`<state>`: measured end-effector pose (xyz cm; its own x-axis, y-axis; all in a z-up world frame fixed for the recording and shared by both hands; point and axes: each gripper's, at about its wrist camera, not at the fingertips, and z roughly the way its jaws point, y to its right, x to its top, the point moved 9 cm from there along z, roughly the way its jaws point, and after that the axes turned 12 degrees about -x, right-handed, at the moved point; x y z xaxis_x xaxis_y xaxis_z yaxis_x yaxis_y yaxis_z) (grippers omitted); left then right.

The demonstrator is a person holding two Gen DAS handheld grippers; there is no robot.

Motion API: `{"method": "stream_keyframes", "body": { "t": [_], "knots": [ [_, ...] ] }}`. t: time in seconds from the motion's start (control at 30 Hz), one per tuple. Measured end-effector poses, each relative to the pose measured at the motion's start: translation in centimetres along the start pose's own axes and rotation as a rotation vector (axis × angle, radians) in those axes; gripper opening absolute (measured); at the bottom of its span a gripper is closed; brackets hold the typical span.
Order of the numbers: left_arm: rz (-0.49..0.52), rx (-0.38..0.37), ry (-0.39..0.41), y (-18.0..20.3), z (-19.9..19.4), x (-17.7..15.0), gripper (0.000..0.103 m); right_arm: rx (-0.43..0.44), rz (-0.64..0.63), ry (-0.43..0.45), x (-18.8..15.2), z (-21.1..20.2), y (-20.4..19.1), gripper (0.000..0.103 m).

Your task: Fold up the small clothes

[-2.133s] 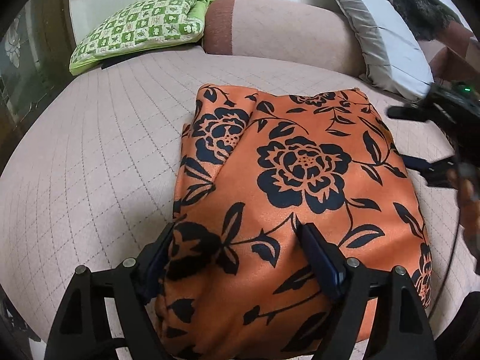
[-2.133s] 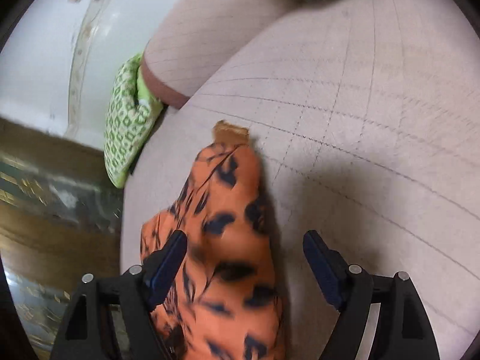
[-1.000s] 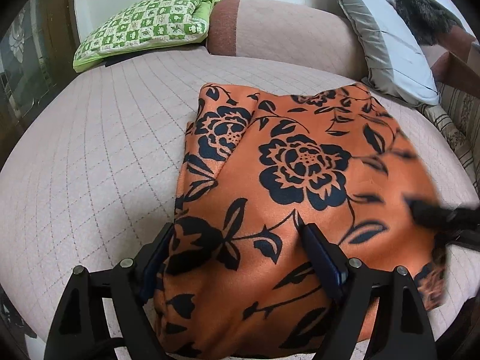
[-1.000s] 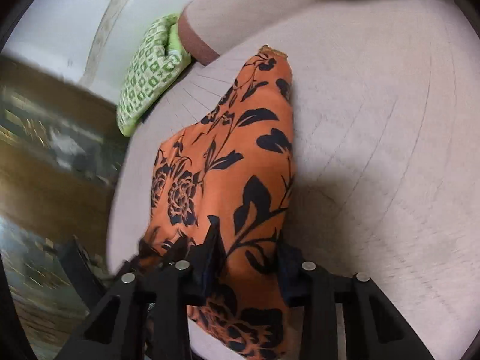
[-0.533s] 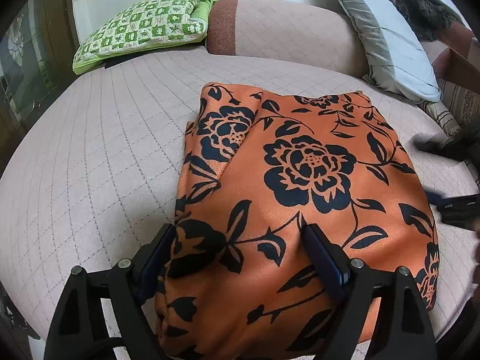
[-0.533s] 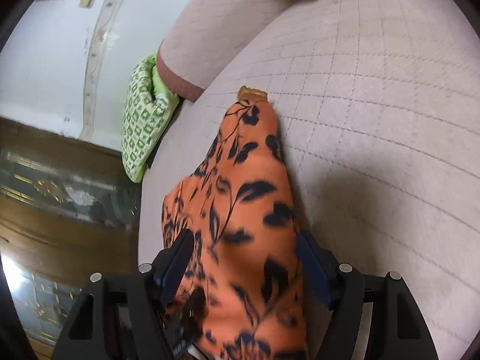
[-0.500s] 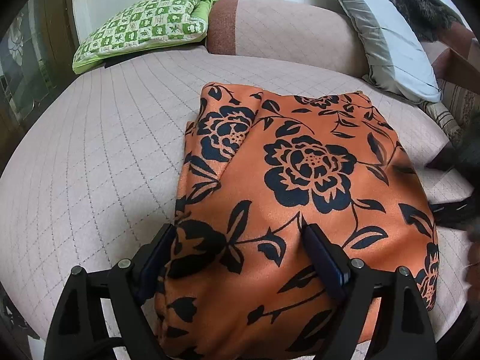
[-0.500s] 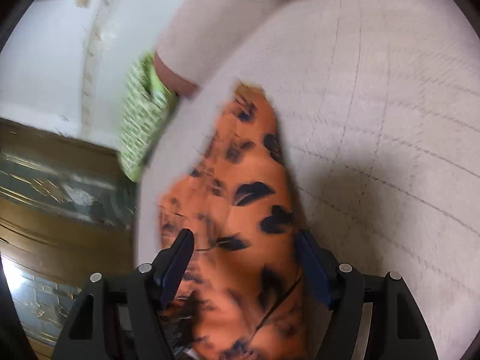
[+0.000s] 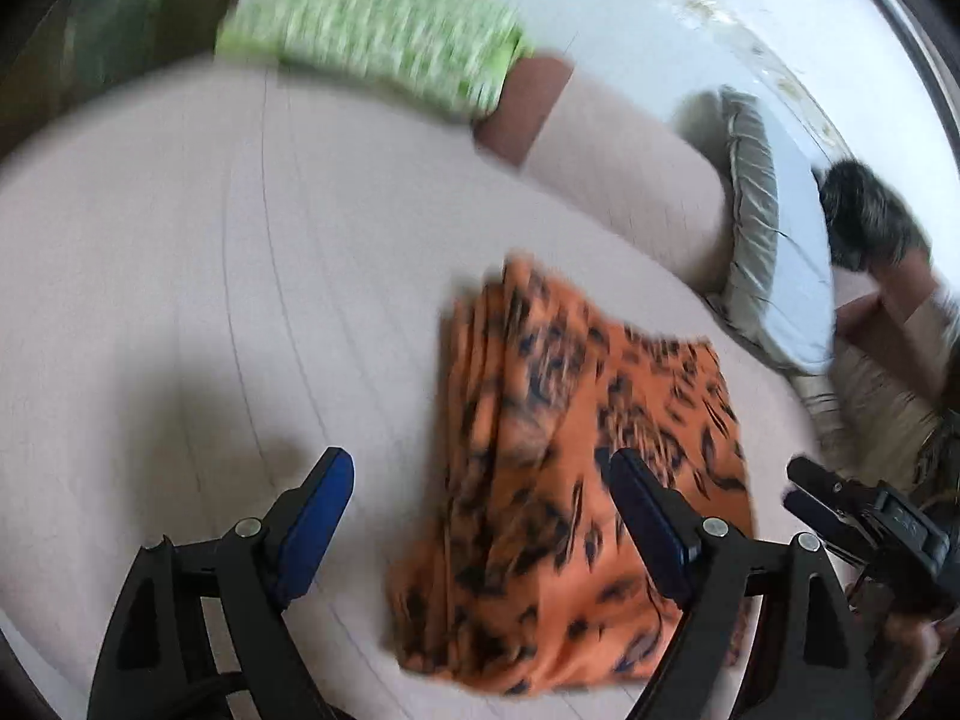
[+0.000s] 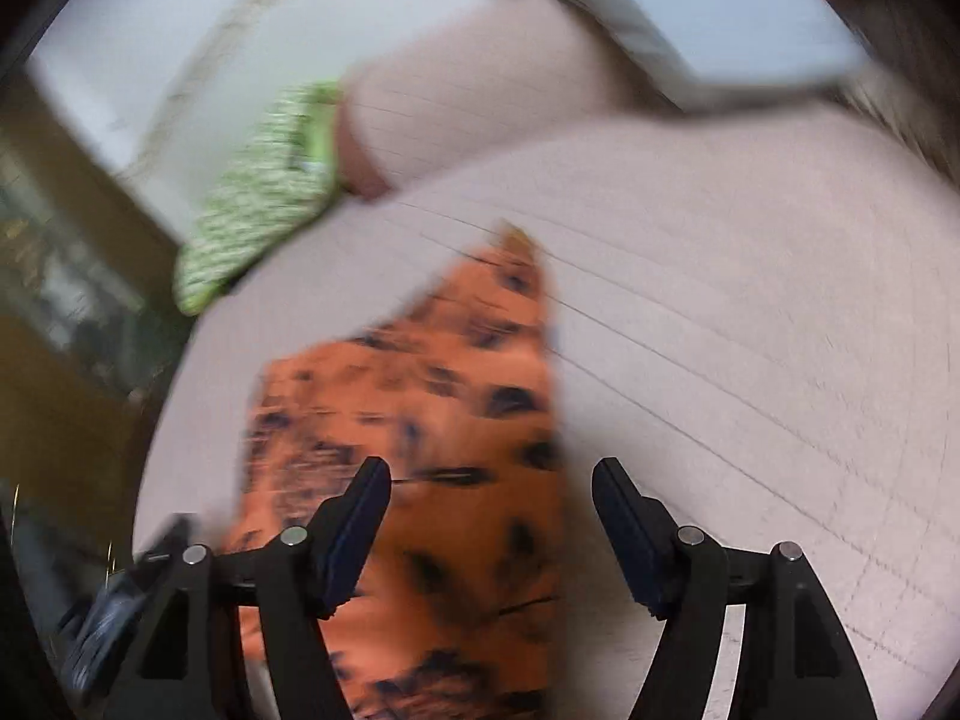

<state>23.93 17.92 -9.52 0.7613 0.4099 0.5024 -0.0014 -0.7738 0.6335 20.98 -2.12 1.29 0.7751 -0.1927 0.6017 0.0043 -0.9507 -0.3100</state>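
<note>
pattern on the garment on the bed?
Orange garment with a black floral print, blurred by motion; clearest in the left wrist view.

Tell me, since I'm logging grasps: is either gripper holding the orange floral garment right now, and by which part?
Nothing is held. The left gripper stands open; the right gripper's jaws are opening above the orange garment, pads clear of it.

Home bedrm: quilted pink bed [image 9: 180, 276], green pillow [image 9: 384, 42], grey cushion [image 9: 774, 252], bolster [image 9: 624, 174].
</note>
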Motion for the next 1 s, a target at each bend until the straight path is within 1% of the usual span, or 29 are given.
{"method": "stream_keyframes", "body": {
  "t": [0.07, 0.1, 0.13, 0.17, 0.2, 0.23, 0.27, 0.3, 0.33, 0.37, 0.4, 0.43, 0.47, 0.5, 0.53, 0.57, 0.6, 0.63, 0.67, 0.7, 0.73, 0.83, 0.9, 0.93, 0.97, 1.0],
  "knots": [
    [-0.106, -0.086, -0.068, -0.8, 1.0, -1.5, 0.087, 0.042, -0.092, -0.019, -0.6, 0.3, -2.4, 0.073],
    [-0.154, -0.116, -0.094, -1.1, 1.6, -2.2, 0.087, 0.047, -0.122, -0.048, -1.3, 1.2, -3.4, 0.073],
    [-0.165, -0.121, -0.099, -1.2, 1.8, -2.6, 0.086, 0.045, -0.134, -0.095, -2.1, 3.0, -4.5, 0.073],
    [-0.155, -0.115, -0.097, -1.2, 1.9, -2.7, 0.075, 0.044, -0.141, -0.149, -3.3, 4.1, -4.5, 0.073],
    [-0.121, -0.089, -0.112, -0.9, 2.2, -3.1, 0.042, 0.026, -0.155, -0.181, -4.4, 5.3, -4.3, 0.074],
    [-0.115, -0.087, -0.133, -0.8, 2.5, -3.6, 0.033, 0.016, -0.17, -0.154, -4.5, 5.3, -4.1, 0.074],
    [-0.137, -0.103, -0.138, -0.9, 2.7, -3.7, 0.028, 0.013, -0.191, -0.122, -4.6, 5.1, -4.3, 0.074],
    [-0.178, -0.144, -0.122, -0.9, 2.4, -3.6, 0.023, 0.01, -0.202, -0.125, -4.7, 5.0, -4.5, 0.076],
    [-0.178, -0.175, -0.101, -0.3, 1.8, -3.3, 0.022, 0.01, -0.211, -0.128, -4.7, 4.9, -4.4, 0.077],
    [-0.14, -0.189, -0.075, 0.7, 1.1, -3.1, 0.021, 0.018, -0.211, -0.138, -4.7, 4.8, -4.3, 0.077],
    [-0.064, -0.18, -0.053, 2.0, 0.4, -3.0, 0.022, 0.036, -0.2, -0.15, -4.6, 4.8, -4.0, 0.077],
    [-0.04, -0.154, -0.056, 2.2, 0.6, -3.3, 0.022, 0.063, -0.173, -0.164, -4.4, 4.9, -3.9, 0.077],
    [-0.05, -0.115, -0.074, 1.7, 1.2, -3.9, 0.028, 0.089, -0.145, -0.178, -4.3, 5.0, -3.5, 0.077],
    [-0.128, -0.063, -0.134, -0.4, 2.8, -5.2, 0.035, 0.12, -0.115, -0.189, -4.1, 5.1, -3.0, 0.077],
    [-0.189, -0.1, -0.136, -1.2, 3.3, -5.4, 0.035, 0.153, -0.078, -0.201, -4.0, 4.9, -2.6, 0.077],
    [-0.235, -0.135, -0.121, -1.3, 3.0, -5.0, 0.037, 0.169, -0.06, -0.209, -3.8, 4.8, -2.4, 0.077],
    [-0.255, -0.144, -0.124, -0.8, 2.5, -4.3, 0.048, 0.176, -0.059, -0.211, -3.8, 4.8, -2.3, 0.077],
    [-0.231, -0.132, -0.108, -0.3, 2.1, -3.6, 0.056, 0.18, -0.07, -0.213, -3.9, 4.7, -2.3, 0.077],
    [-0.188, -0.121, -0.073, 0.3, 1.7, -2.6, 0.077, 0.18, -0.082, -0.213, -4.1, 4.7, -2.5, 0.077],
    [-0.129, -0.112, -0.033, 1.1, 1.5, -1.1, 0.09, 0.18, -0.091, -0.21, -4.4, 4.4, -2.2, 0.077],
    [-0.105, -0.115, -0.034, 1.6, 2.0, -0.3, 0.09, 0.183, -0.1, -0.205, -4.6, 4.2, -2.5, 0.077],
    [-0.084, -0.145, -0.099, 2.4, 5.2, 2.2, 0.09, 0.204, -0.088, -0.196, -4.5, 4.5, -2.8, 0.077],
    [-0.07, -0.122, -0.112, 1.8, 7.2, 4.1, 0.09, 0.219, -0.085, -0.196, -4.5, 4.5, -2.7, 0.077],
    [-0.072, -0.128, -0.125, 1.3, 8.2, 4.4, 0.087, 0.225, -0.083, -0.195, -4.6, 4.4, -2.7, 0.077],
    [-0.078, -0.142, -0.148, 1.2, 9.2, 4.2, 0.051, 0.228, -0.082, -0.195, -4.6, 4.2, -2.5, 0.077],
    [-0.1, -0.136, -0.206, 0.5, 10.7, 3.3, 0.026, 0.231, -0.083, -0.194, -4.7, 4.1, -2.5, 0.077]
  ]
}}
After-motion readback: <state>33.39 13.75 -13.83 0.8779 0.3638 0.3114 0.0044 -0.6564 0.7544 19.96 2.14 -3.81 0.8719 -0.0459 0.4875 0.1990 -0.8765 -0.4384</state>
